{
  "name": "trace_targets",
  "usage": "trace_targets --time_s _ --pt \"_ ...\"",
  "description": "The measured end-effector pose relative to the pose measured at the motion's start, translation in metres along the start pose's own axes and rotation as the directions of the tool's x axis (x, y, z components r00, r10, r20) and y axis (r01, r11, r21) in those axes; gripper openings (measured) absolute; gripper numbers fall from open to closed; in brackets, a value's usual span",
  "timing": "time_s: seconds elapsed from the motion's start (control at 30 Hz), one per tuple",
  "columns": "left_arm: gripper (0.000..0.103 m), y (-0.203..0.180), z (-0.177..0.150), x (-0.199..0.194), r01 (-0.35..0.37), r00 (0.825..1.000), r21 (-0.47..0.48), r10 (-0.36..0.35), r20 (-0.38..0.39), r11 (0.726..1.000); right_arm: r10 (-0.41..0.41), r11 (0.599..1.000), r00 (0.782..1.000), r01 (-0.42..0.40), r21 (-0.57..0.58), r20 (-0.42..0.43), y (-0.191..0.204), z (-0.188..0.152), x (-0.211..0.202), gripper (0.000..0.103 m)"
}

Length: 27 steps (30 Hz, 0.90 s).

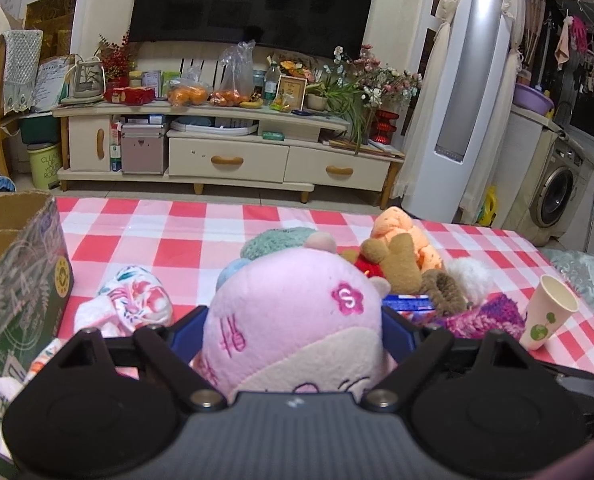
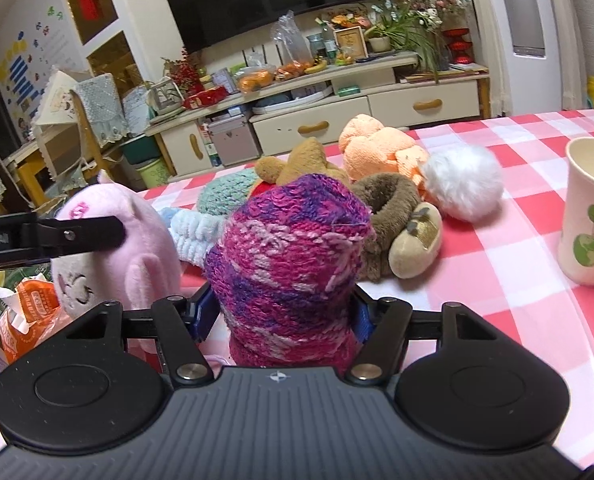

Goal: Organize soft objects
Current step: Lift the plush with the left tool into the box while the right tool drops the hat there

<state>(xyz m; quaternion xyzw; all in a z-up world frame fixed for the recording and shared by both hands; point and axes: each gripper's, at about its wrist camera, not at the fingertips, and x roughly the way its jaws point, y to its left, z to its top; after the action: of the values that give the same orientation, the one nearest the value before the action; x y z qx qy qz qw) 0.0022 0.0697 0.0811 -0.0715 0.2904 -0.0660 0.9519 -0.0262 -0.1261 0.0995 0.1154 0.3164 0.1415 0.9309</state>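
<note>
My left gripper (image 1: 293, 332) is shut on a pink plush pig (image 1: 297, 300), whose round head bulges between the blue pads. From the right wrist view the pig (image 2: 137, 248) sits at the left with a black finger (image 2: 77, 232) of that gripper across it. My right gripper (image 2: 281, 314) is shut on a purple-and-pink knitted roll (image 2: 293, 240) that stands up between its pads. Behind them on the red-checked tablecloth (image 1: 177, 232) lie an orange plush (image 2: 373, 148), a brown plush (image 2: 385, 216), a white fluffy ball (image 2: 461, 188), a teal knit piece (image 1: 277, 240) and a floral cloth bundle (image 1: 133, 300).
A cardboard box (image 1: 21, 280) with a printed green side stands at the table's left edge. A paper cup (image 2: 589, 208) stands upright at the right. An orange snack bag (image 2: 29, 312) lies near the left. Beyond the table is a TV cabinet (image 1: 225, 160).
</note>
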Motion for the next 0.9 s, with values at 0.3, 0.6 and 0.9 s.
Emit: trace_targets --time_s 0.3,0.6,0.9 --pt "0.088 0.01 0.005 -0.029 0.013 0.999 -0.008 -0.013 0.043 1.0 -0.059 0.998 0.998 0.059 -0.006 -0.012 0.005 -0.004 -0.006 0.08" --pt "0.086 0.017 0.005 -0.05 0.018 0.997 0.009 -0.018 0.078 1.0 -0.068 0.997 0.998 0.068 -0.044 0.003 0.017 -0.01 -0.027 0.08" --pt "0.086 0.021 0.016 -0.076 0.017 0.986 0.025 -0.021 0.166 1.0 -0.073 0.995 0.997 0.074 -0.064 0.019 0.024 -0.013 -0.038 0.08"
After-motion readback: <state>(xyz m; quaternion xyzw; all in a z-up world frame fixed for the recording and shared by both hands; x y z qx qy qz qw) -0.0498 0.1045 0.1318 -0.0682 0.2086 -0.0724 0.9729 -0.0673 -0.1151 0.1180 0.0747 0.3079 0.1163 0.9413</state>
